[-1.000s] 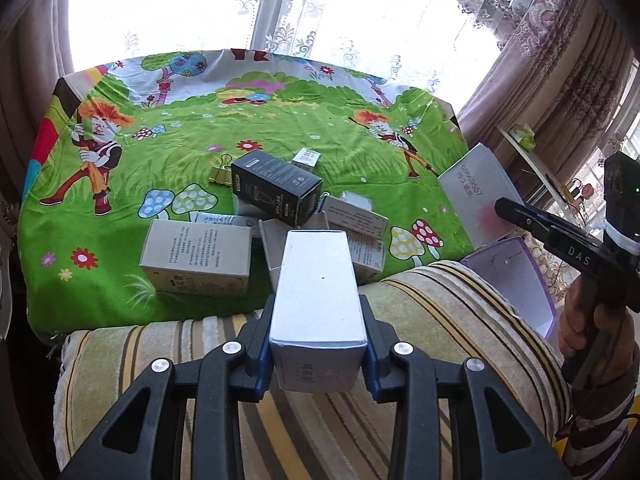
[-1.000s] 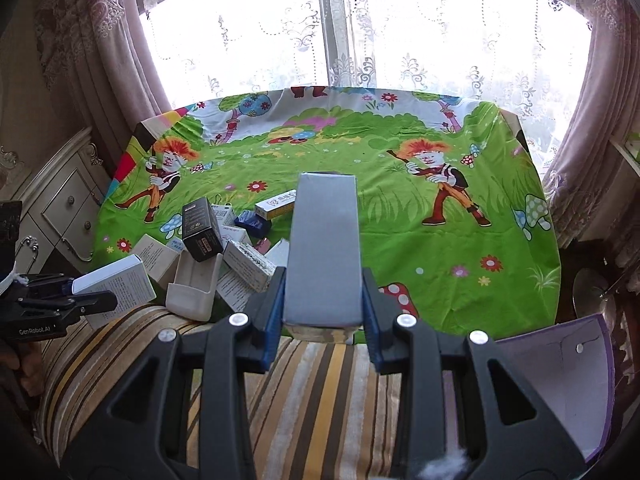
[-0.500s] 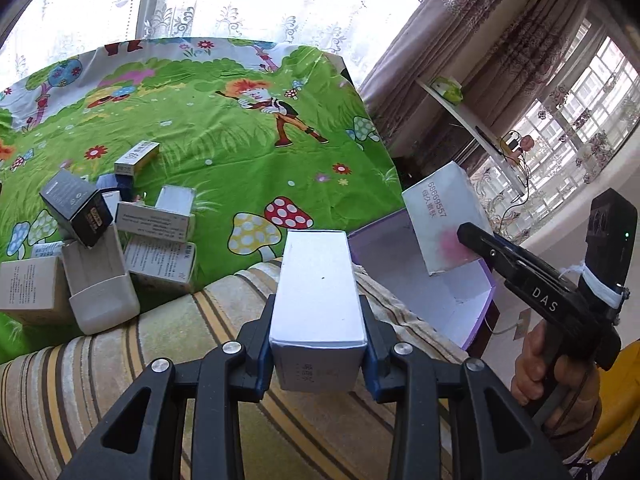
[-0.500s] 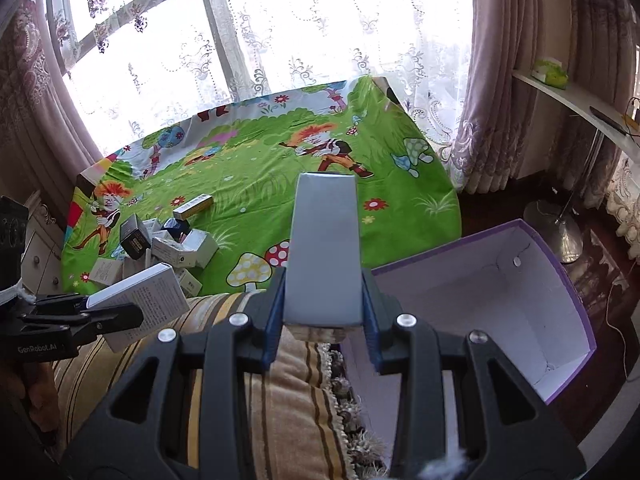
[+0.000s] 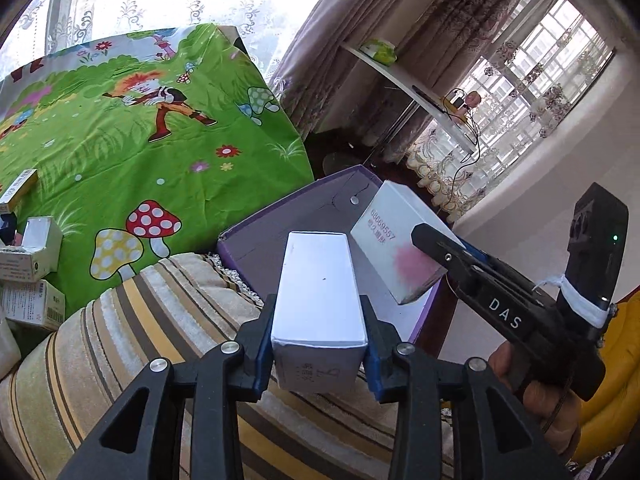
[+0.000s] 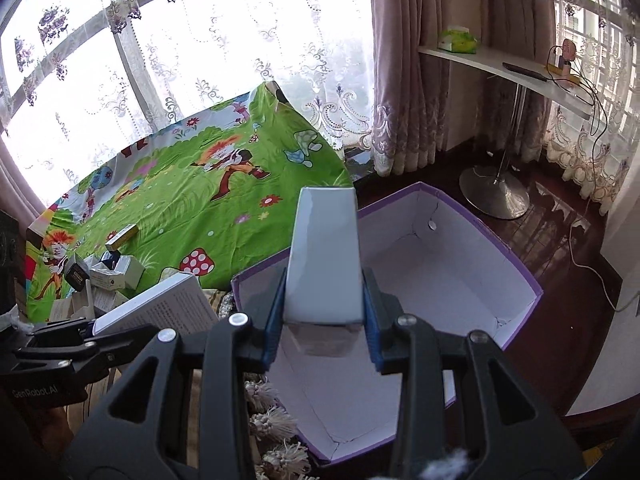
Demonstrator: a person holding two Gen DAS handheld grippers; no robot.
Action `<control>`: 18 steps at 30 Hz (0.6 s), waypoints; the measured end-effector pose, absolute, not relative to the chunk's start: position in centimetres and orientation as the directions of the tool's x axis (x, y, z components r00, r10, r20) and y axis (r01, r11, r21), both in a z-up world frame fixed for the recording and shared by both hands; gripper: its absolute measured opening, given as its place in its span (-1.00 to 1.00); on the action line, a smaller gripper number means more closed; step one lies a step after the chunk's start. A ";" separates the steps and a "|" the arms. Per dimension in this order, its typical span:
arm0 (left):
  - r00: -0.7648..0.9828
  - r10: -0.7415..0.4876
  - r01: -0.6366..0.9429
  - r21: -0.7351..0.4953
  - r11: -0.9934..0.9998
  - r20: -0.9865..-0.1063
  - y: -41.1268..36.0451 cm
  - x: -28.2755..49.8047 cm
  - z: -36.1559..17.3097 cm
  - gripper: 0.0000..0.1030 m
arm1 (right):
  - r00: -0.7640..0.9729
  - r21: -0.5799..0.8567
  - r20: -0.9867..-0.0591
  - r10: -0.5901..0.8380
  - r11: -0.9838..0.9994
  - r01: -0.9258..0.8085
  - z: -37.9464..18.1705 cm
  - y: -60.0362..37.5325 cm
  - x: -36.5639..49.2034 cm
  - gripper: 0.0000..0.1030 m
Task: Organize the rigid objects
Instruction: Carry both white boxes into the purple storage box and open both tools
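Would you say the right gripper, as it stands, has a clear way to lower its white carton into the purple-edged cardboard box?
Probably yes: the right gripper holds its white carton above the open, empty-looking purple-edged cardboard box; nothing blocks it.

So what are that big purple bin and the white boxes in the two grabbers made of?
The purple bin looks like cardboard: matte white inside, creased and cracked at the folds, a rivet in one wall. The white box in the left gripper and the pink-smudged box in the right gripper look like thin printed paperboard with sharp folded edges, probably lightly coated.
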State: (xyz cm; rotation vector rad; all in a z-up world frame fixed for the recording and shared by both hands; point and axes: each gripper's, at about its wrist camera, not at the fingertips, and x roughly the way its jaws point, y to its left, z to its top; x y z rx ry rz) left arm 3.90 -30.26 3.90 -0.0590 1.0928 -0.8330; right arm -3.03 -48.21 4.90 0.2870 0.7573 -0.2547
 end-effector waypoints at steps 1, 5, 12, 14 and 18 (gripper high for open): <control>0.193 -0.619 0.577 -0.422 0.699 -0.762 -30.5 3.8 3.9 -0.16 | 0.701 0.172 -0.703 -0.121 0.927 0.333 4.8 -48.4 -3.1 -0.24; 0.210 -0.612 0.596 -0.397 0.698 -0.762 -30.4 3.4 4.2 0.15 | 0.695 0.186 -0.711 -0.110 0.923 0.336 4.8 -48.6 -3.2 0.04; 0.239 -0.630 0.575 -0.415 0.705 -0.739 -28.0 3.4 4.9 0.16 | 0.720 0.238 -0.693 -0.029 0.934 0.268 5.8 -47.1 -3.0 0.24; 0.265 -0.630 0.571 -0.408 0.713 -0.730 -27.0 3.3 5.4 0.16 | 0.710 0.230 -0.703 -0.025 0.938 0.261 6.0 -46.3 -2.8 0.25; 0.340 -0.613 0.558 -0.372 0.742 -0.713 -24.8 3.3 6.6 0.16 | 0.712 0.208 -0.702 -0.023 0.949 0.237 6.6 -44.7 -2.4 0.25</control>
